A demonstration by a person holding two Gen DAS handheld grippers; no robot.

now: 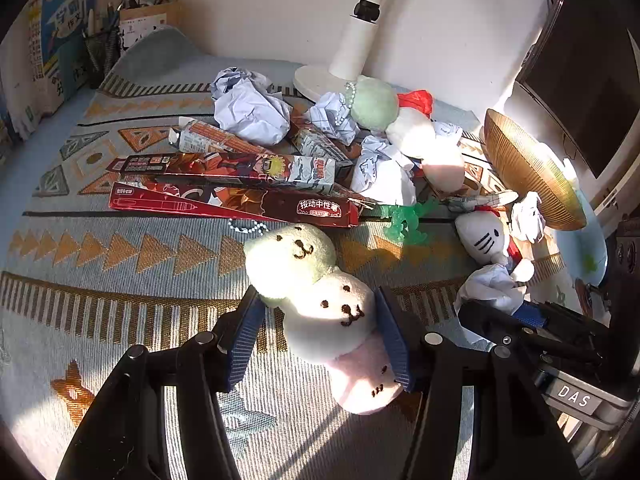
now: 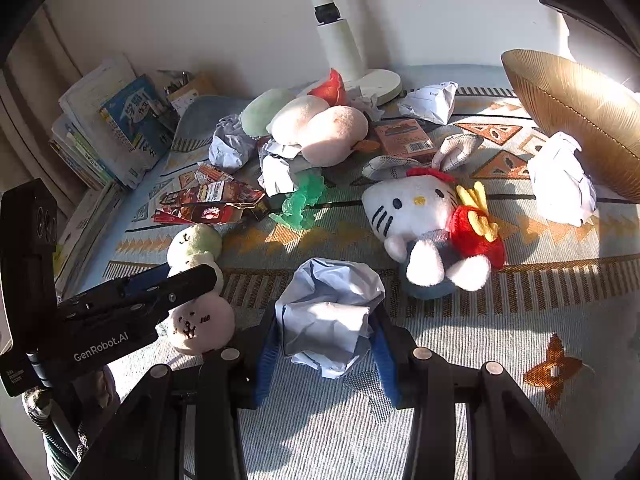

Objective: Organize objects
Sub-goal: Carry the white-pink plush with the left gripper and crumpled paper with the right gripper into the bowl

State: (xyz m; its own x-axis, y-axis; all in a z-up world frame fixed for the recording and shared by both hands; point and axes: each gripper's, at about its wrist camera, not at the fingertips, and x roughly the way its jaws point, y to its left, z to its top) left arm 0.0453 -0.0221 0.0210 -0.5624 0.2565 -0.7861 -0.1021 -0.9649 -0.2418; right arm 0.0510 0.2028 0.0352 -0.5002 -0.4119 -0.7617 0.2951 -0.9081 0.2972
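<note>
The left gripper (image 1: 320,332) has its jaws closed around the dango plush (image 1: 320,308). The right gripper (image 2: 324,344) has its jaws clamped on a crumpled paper ball (image 2: 328,312).

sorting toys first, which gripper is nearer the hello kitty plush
Right. The right gripper, its jaws around crumpled paper, sits just before the Hello Kitty plush; the left gripper is farther left, at the dango plush.

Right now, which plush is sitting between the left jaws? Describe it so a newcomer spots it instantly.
Start at the white lamp base by the wall and come forward past the red pen boxes. The three-ball plush lies there on the patterned cloth: green, white and pink balls in a row, each with a stitched face, unlike its faceless-looking twin by the lamp.
</note>
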